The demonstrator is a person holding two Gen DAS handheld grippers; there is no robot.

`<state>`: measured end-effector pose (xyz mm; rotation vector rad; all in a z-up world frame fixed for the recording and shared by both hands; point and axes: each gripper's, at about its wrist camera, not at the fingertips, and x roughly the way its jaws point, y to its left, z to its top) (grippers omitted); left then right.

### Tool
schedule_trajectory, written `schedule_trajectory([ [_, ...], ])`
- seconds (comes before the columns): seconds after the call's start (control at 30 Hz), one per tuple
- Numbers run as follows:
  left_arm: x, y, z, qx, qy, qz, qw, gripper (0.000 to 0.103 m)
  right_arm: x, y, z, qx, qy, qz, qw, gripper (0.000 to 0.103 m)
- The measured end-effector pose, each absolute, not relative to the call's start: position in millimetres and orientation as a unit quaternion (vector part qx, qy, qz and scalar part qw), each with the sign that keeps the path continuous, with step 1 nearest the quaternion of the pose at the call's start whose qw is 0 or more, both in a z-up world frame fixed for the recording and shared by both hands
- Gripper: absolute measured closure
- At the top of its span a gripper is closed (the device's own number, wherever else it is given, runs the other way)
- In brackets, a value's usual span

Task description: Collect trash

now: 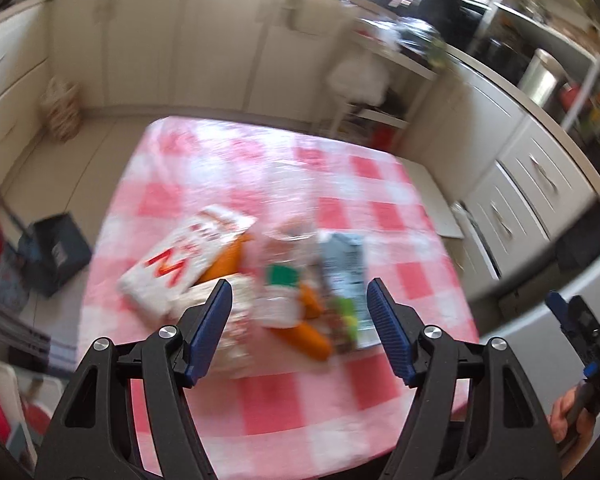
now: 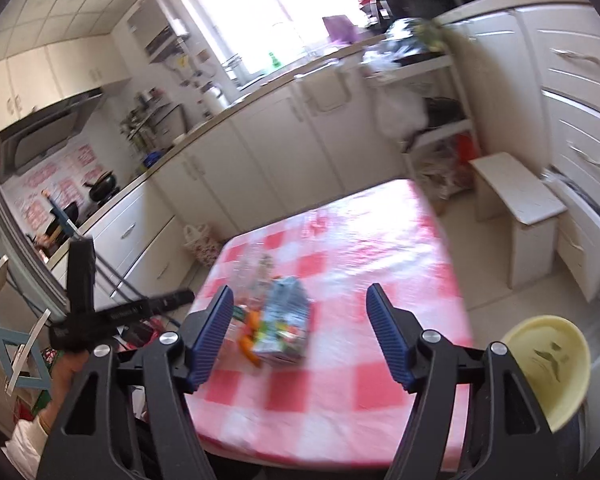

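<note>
Both tongs – left (image 1: 300, 332), right (image 2: 300, 336) – gape empty above what looks like blurred trash (image 1: 260, 280)

Daylight floods both views from a window (image 2: 268, 12) far beyond the fingers (image 2: 214, 336), blown out to white. Glare streaks the glossy tabletop (image 2: 380, 248) ahead of the fingertips. Motion blur smears the trash pile (image 1: 260, 280) between the fingers in the left view and the cabinets (image 1: 180, 40) beyond it. The fingers themselves stay sharp. Fisheye distortion bends the cabinets, and dark vignetting rounds the corners.
</note>
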<state>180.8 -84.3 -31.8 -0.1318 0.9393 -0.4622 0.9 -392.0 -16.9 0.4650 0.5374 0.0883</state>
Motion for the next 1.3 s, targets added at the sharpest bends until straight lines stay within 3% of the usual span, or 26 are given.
schedule_trajectory([
  [0.2, 198, -29, -53, -0.135, 0.473, -0.164, 0.855, 0.036, 36, -357, -24, 0.205, 0.291, 0.038, 0.934, 0.033],
  [0.63, 192, -55, -82, -0.054, 0.510, -0.138, 0.847, 0.036, 65, -337, -39, 0.155, 0.345, 0.015, 0.925, 0.029],
  [1.3, 191, -44, -82, -0.076, 0.514, -0.138, 0.843, 0.036, 68, -344, -42, 0.170, 0.352, -0.007, 0.920, 0.028],
])
